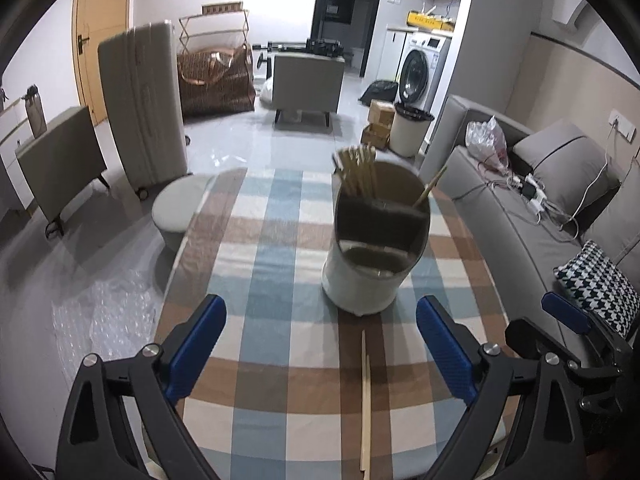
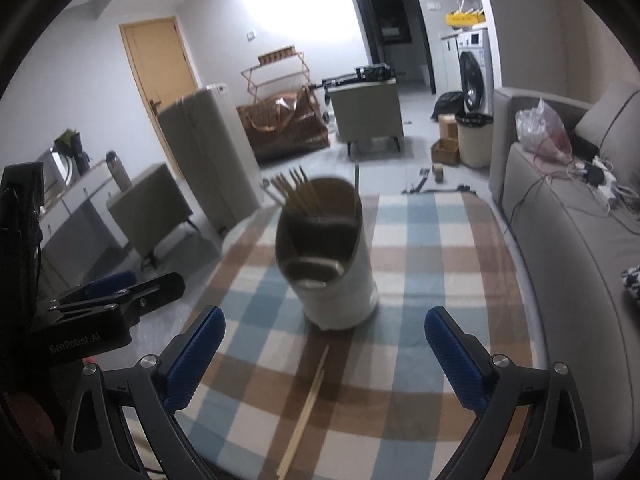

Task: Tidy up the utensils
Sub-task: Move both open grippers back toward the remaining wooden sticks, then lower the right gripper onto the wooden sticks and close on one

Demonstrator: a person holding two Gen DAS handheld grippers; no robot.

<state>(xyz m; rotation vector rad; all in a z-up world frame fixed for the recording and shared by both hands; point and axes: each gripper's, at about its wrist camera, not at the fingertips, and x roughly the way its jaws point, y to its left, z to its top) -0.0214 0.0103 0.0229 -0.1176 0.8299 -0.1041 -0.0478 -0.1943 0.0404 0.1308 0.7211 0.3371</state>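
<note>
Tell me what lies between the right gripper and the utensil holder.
In the right wrist view, only bare checkered tablecloth separates the right gripper from the utensil holder; loose chopsticks lie below.

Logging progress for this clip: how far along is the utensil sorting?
Mostly done: a bundle of chopsticks stands in the holder. In hand: nothing; the left gripper and right gripper are open. Left: two loose chopsticks on the tablecloth.

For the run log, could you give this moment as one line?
left gripper open | right gripper open | chopsticks on table | holder upright
</note>
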